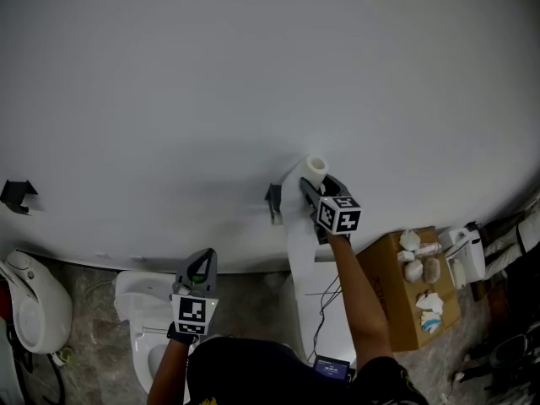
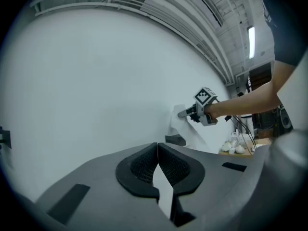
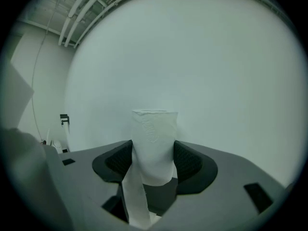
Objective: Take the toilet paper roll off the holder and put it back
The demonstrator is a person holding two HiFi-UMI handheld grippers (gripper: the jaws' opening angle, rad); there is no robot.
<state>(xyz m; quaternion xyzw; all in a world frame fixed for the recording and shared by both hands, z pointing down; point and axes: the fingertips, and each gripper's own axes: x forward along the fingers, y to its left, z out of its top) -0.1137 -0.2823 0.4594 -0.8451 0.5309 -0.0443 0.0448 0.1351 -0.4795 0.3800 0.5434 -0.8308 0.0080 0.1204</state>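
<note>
Head view: the right gripper (image 1: 313, 186) pinched a soft white embossed toilet paper roll (image 1: 316, 168), off and just up-right of the dark wall-mounted holder (image 1: 273, 202); right hand nearer.
Left gripper view: the left gripper (image 2: 157, 153) was empty, ribbed pads pressed together, well apart from the holder.
Right gripper view: roll stood upright between the pads, loose paper tail (image 3: 132, 196) hanging.

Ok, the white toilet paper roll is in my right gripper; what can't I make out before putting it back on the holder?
- Dark wall holder: head view, too small to show its bar; the right gripper view does not show it.
- Loose tail of the white toilet paper roll: right gripper view, its end drops behind the right gripper's body.
- Small white items in the brown cardboard box: head view, too small to name.
</note>
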